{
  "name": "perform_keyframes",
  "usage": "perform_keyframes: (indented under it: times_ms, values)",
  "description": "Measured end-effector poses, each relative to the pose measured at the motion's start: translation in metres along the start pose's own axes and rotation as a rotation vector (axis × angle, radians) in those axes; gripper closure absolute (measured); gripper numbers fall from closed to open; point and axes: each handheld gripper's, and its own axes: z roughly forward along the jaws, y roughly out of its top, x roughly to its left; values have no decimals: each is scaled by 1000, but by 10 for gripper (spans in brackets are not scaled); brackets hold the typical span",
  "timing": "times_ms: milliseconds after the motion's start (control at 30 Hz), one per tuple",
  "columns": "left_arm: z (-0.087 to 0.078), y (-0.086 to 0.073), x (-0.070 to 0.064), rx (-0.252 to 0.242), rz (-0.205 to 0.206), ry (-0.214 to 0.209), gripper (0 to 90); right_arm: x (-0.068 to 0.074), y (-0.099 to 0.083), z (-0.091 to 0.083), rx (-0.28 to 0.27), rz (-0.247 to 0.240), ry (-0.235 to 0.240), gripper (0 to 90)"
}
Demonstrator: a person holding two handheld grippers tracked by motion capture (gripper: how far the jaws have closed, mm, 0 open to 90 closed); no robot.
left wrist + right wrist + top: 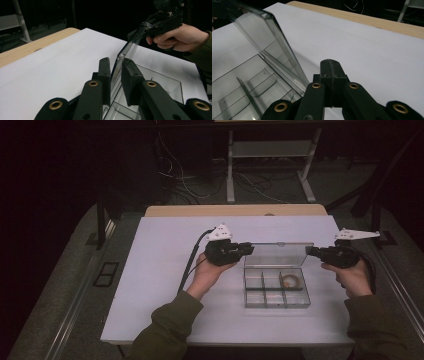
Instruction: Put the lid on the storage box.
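Clear plastic compartment box [276, 290] sitting near the middle of the white desk [160, 270], with its see-through hinged lid [278, 254] standing up at the back edge. Left gripper [248, 249] at the lid's left end, jaws straddling the edge of the panel with a little air on either side in the left gripper view, so spread rather than clamped, lid [125, 53] running right up between them. Right gripper [309, 251] out at the lid's right end, jaws pressed together in the right gripper view, tips [331, 65] just beside the lid's edge [284, 50]; can't tell from there whether anything's actually pinched. Probably mid lid-swing, open or closed hard to call. Best bet: keep both ends moving at the same rate so the thin plastic doesn't twist, go slow near the hinge, and don't lean on the box or it'll skate across the desk. Also worth watching the small tan ring [289, 280] sitting in a back-right compartment so a jolt doesn't bounce it out.
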Motion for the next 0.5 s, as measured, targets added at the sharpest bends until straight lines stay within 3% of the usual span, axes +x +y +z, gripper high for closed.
perform_keyframes:
  times_ms: [500]
  values:
    - [-6, -5, -13, 12, 13, -28, 739, 17, -26, -28, 24, -11, 27, 891]
